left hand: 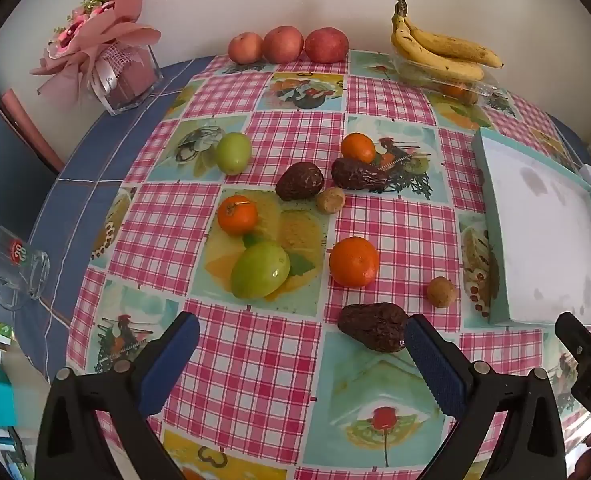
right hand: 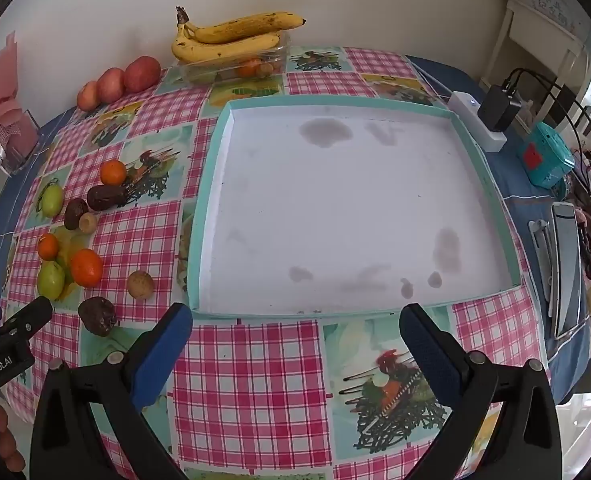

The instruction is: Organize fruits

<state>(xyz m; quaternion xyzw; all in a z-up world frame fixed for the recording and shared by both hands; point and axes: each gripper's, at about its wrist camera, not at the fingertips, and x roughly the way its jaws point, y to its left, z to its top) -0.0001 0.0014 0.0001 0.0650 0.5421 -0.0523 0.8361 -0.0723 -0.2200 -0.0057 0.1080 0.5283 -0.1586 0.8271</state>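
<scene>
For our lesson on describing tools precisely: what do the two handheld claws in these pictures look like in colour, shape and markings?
Both look alike: the left claw and the right claw each have two black, wedge-shaped plastic arms with round silver rivets, tipped with long blue textured pads. In the right wrist view, the left claw's side bears white "GenRobot.AI" lettering. No cables or sleeves are visible.

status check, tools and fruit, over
Left tool open, empty. Right tool open, empty. Fruits loose on cloth, tray empty. Nothing blocking.

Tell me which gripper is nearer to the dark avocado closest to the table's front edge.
Left. The left gripper hangs open with that avocado right beside its right finger. The right gripper is open in front of the empty tray, with the avocado off to its left.
</scene>
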